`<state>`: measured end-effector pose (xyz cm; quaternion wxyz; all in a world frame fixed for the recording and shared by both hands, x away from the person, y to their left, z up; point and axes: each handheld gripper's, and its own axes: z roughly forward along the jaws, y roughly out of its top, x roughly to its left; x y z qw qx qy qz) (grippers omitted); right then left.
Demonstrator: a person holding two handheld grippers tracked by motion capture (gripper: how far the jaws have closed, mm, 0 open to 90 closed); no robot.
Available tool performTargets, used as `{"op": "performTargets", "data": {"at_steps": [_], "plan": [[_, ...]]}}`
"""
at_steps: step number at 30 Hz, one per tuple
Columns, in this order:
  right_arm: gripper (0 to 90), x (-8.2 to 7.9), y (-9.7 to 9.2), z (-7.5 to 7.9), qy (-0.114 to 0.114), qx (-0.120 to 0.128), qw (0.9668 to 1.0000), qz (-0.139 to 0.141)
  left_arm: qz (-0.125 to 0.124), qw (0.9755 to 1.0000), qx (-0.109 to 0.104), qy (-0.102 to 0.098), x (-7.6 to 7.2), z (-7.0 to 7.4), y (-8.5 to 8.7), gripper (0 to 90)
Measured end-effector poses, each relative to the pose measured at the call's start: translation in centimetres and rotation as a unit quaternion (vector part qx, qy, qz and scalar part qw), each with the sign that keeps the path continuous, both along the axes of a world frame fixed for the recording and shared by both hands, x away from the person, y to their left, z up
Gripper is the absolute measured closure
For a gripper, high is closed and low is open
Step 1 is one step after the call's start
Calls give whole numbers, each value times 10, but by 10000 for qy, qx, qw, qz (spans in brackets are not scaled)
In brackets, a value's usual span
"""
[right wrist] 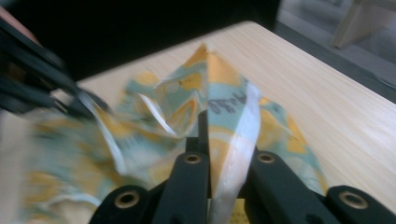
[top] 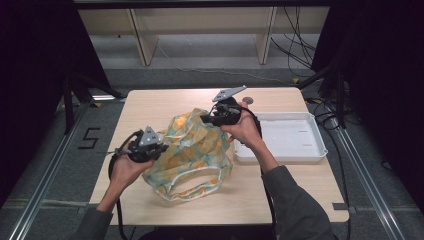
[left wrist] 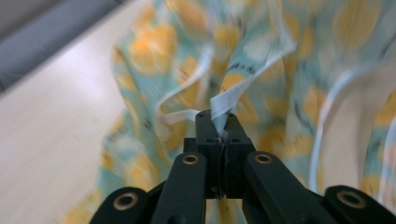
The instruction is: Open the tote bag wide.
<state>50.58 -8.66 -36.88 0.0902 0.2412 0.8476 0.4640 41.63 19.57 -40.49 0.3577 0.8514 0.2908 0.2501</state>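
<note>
High view shows my left gripper (top: 159, 148) and right gripper (top: 206, 118) both clamped on the patterned plastic bag (top: 192, 152), lifted but not yet spread open, the white tray (top: 316, 150) to its right unused.

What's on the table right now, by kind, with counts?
Patterned bag: 1
White tray: 1
Small round grey thing at the far edge: 1
Total: 3
</note>
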Motion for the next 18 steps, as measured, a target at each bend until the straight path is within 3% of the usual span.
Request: {"op": "performTargets", "data": {"at_steps": [2, 3, 4, 5, 6, 8, 10, 13, 16, 18], "plan": [[744, 7, -3, -7, 18, -298, 9992, -259, 54, 9995, -320, -4, 8, 16, 1, 889], [667, 9, -3, -11, 93, -482, 9978, -456, 26, 9993, -375, -32, 14, 25, 3, 891], [598, 9, -3, -15, 107, -646, 9956, -674, 113, 9982, -590, -53, 18, 30, 2, 892], [549, 7, -3, -17, 65, -742, 9931, -903, 96, 9982, -598, -1, 23, 37, 3, 893], [493, 5, -4, -17, -22, -849, 9914, -991, 92, 9980, -624, 42, 28, 42, 3, 893], [433, -4, -7, -13, -126, -987, 9909, -904, 183, 9976, -670, 54, 37, 49, 1, 894], [394, -18, -11, -5, -432, -1125, 9885, -911, 216, 9976, -649, 101, 45, 53, -1, 894], [380, -38, -18, 6, -911, -1084, 9856, -927, 306, 9973, -647, 181, 53, 55, -3, 894], [386, -57, -26, 14, -1186, -970, 9847, -831, 334, 9970, -672, 203, 58, 54, -4, 894], [387, -68, -26, 12, -1190, -846, 9864, -761, 347, 9969, -667, 247, 59, 53, -4, 893]]}}
